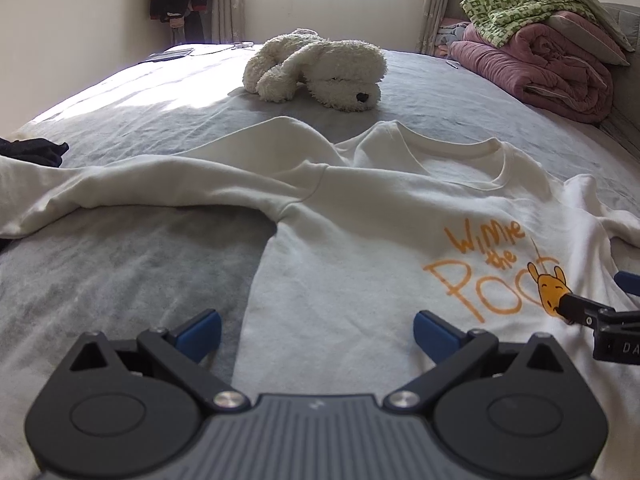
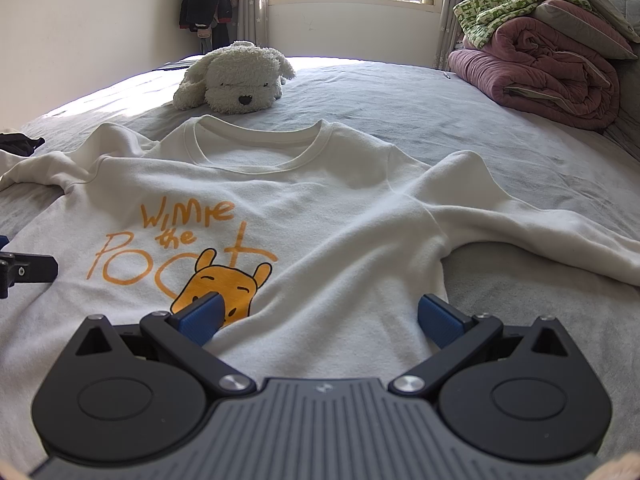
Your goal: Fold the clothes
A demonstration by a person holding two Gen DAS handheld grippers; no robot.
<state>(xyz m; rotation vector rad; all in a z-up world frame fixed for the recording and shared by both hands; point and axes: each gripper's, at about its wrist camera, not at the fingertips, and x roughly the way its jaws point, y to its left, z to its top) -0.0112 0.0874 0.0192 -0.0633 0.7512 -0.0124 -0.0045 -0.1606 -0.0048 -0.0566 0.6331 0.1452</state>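
A white long-sleeved sweatshirt (image 1: 360,216) (image 2: 320,208) with orange lettering and a yellow bear print lies front up on the grey bed, both sleeves stretched out to the sides. My left gripper (image 1: 317,332) hovers open over the sweatshirt's lower left side edge, blue pads wide apart. Over the lower right part, near the bear print, my right gripper (image 2: 319,316) is open too, nothing between its fingers. Each gripper shows at the edge of the other's view: the right one (image 1: 600,312), the left one (image 2: 24,268).
A white plush dog (image 1: 320,72) (image 2: 236,80) lies beyond the collar. Folded pink and green quilts (image 1: 540,52) (image 2: 540,56) are stacked at the back right. A dark garment (image 1: 32,152) lies at the bed's left edge. Grey bedsheet (image 2: 440,112) surrounds the sweatshirt.
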